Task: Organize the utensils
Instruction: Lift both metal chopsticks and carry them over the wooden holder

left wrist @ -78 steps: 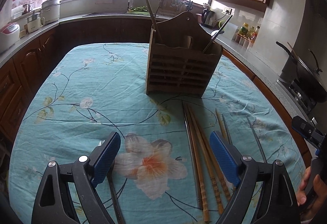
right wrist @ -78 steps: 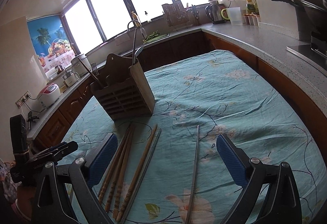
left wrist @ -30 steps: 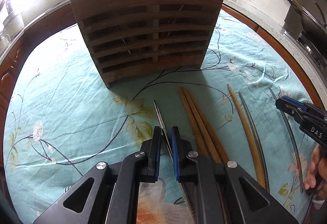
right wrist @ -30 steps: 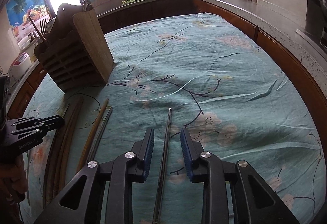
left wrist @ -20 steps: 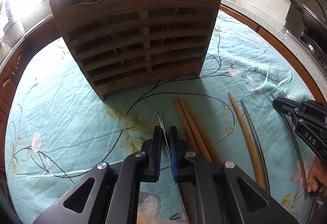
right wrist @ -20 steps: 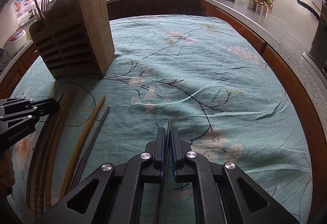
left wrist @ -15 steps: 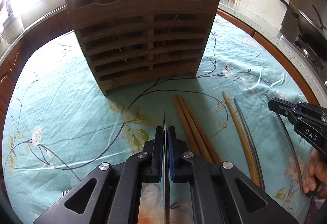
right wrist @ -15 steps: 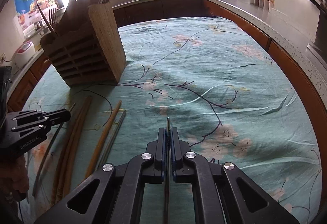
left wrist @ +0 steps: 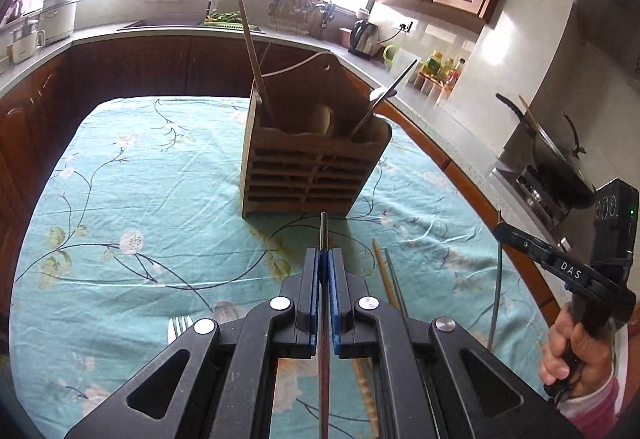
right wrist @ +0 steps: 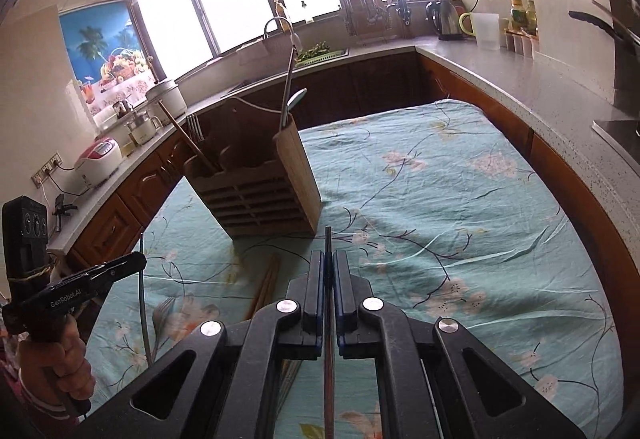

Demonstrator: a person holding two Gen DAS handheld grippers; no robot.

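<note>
— Two grippers; what writing shows?
— "DAS" on the right gripper (left wrist: 516,235), "GenRobot.AI" on the left gripper (right wrist: 138,263).
— Their pose?
— Both raised above the floral tablecloth (left wrist: 120,199), tilted downward, jaws clamped together on a metal chopstick (left wrist: 324,235) each; second metal chopstick (right wrist: 328,239).
— Beyond?
— Wooden chopsticks (right wrist: 268,287) and a fork (left wrist: 178,325) lie on the cloth; farther, the wooden utensil holder (left wrist: 308,175) stands mid-table, open cloth around it.

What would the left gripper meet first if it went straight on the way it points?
Probably the wooden utensil holder: the left gripper, shut on a metal chopstick, aims at its slatted front, though depth is unclear.
</note>
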